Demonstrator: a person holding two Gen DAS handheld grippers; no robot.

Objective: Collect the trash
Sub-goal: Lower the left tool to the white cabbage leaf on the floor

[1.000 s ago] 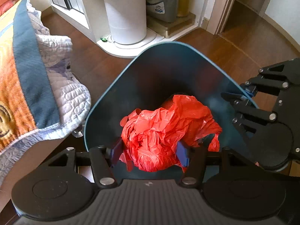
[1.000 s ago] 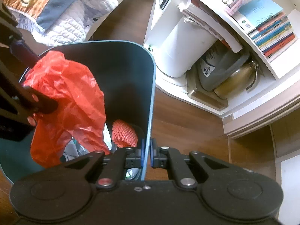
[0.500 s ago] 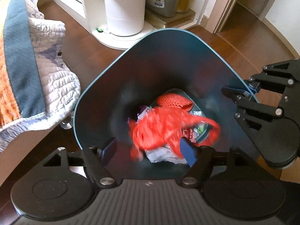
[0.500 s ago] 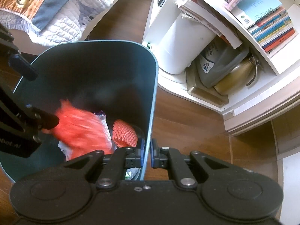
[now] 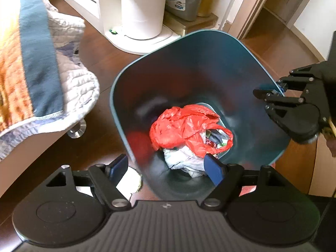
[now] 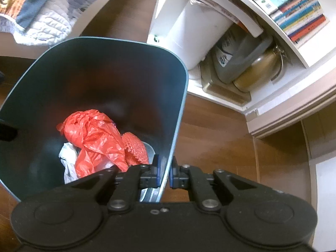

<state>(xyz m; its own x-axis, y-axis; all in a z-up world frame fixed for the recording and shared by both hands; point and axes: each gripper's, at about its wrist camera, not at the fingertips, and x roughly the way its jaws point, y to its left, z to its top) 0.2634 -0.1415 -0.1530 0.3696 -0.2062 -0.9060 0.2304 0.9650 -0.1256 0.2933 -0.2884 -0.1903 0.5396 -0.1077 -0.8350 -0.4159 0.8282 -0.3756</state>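
Trash sits at the bottom of the teal bin (image 5: 247, 79): a red bag (image 5: 184, 128) lies crumpled there, its loop handle trailing toward the right gripper's (image 6: 164, 173) side, with no clear long axis. Under it lie white paper (image 5: 182, 159) and red netting (image 6: 134, 147). The bin tilts, its mouth opening toward both cameras and its base pointing away and down.

Left gripper (image 5: 166, 166) hangs over the bin's near rim, jaws spread wide and having just been opening, nothing between the pads; the bag lies well below and ahead of them. One left finger (image 5: 117, 167) is outside the bin wall, the other inside. A white scrap (image 5: 130, 180) lies on the floor just under the outside finger.

Right gripper is pinched onto the bin's rim, one pad inside the wall, one outside.
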